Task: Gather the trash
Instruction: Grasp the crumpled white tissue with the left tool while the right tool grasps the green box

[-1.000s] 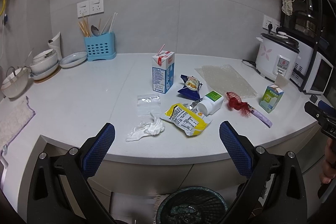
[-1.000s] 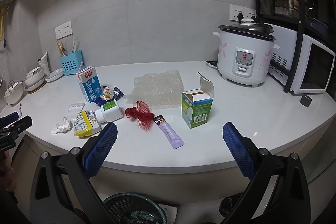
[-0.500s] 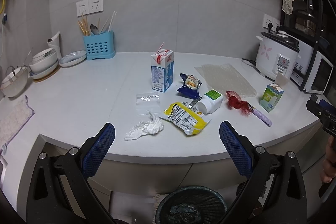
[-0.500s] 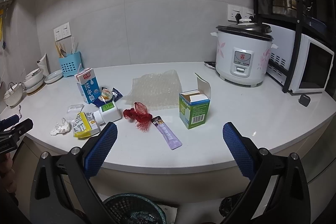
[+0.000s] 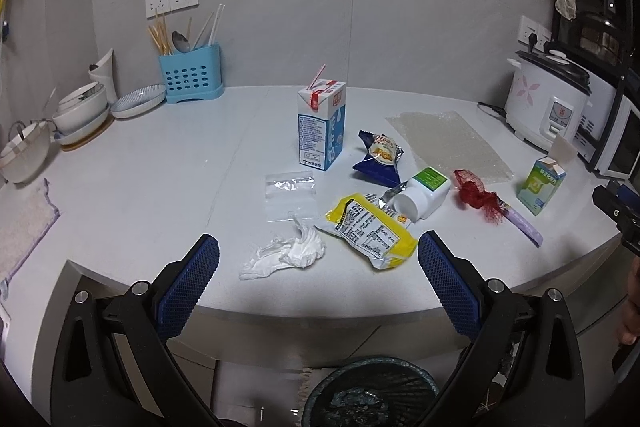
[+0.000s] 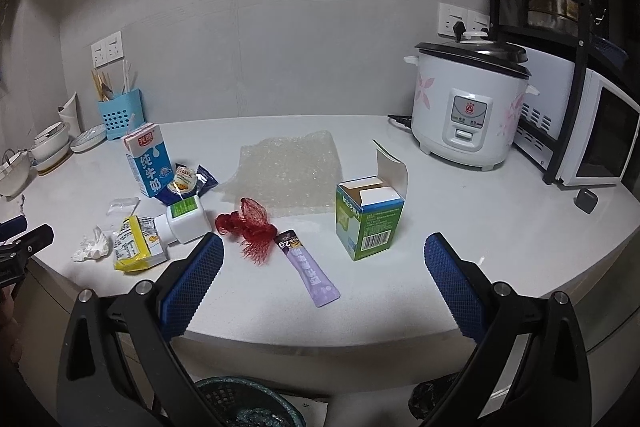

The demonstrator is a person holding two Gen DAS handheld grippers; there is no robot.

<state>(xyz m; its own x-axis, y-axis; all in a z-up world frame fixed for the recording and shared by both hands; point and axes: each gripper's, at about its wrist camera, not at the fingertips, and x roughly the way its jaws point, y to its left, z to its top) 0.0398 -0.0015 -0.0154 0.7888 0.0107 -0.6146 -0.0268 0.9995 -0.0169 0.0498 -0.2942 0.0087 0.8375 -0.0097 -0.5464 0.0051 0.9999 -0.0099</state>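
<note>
Left gripper (image 5: pixel 318 251): jaws wide apart, empty, held before the counter (image 5: pixel 140 187) edge.
Nearest trash: crumpled tissue (image 5: pixel 286 255), yellow wrapper (image 5: pixel 370 229), clear bag (image 5: pixel 290 195).
Further back: milk carton (image 5: pixel 321 125) upright, white bottle (image 5: pixel 420 193) on its side.
Below: waste basket (image 5: pixel 370 393).

Counter (image 5: pixel 140 187) carries all the litter. Milk carton (image 5: pixel 321 125) stands upright toward the wall; snack wrapper (image 5: pixel 379 158) just right of it, clear bag (image 5: pixel 290 195) in front. Crumpled tissue (image 5: pixel 286 255) near the front edge, yellow packet (image 5: pixel 370 230) to its right. Bottle (image 5: pixel 420 193) lies on its side behind the packet. Net (image 6: pixel 250 223) right of bottle, touching sachet (image 6: pixel 312 273). Open box (image 6: pixel 370 219) farther right. Bubble wrap (image 6: pixel 286 179) behind net. Bin (image 5: pixel 370 393) on floor below the counter edge.
</note>
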